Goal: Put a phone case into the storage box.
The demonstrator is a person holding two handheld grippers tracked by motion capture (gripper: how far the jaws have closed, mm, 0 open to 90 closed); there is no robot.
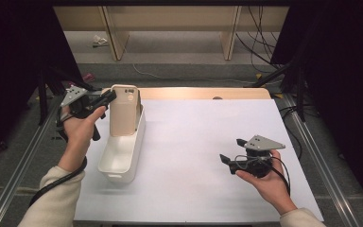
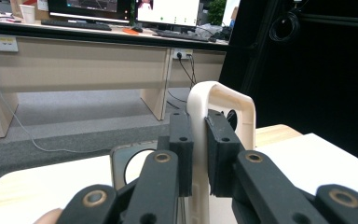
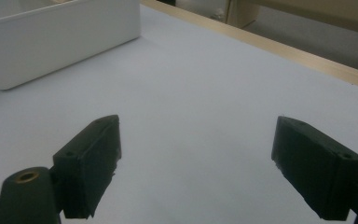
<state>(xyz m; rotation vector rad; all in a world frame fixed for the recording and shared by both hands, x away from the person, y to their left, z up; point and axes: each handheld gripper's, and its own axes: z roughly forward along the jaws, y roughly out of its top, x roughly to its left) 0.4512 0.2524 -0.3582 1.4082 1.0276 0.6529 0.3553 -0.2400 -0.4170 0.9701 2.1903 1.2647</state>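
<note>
Now, from the high view, your left gripper [image 1: 108, 97] has the beige phone case [image 1: 125, 111] pinched at its upper edge, the case standing upright with its long axis vertical and its foot inside the far end of the white bin [image 1: 121, 156]. Your right gripper [image 1: 231, 150] sits well apart over the white sheet [image 1: 194, 142].

Left gripper view: jaws clenched on the case's [image 2: 203, 130] thin rim, dead ahead.

Right gripper view: jaws released, nothing between; bin [image 3: 60, 39] off upper left. The left is your nearer hand.
</note>
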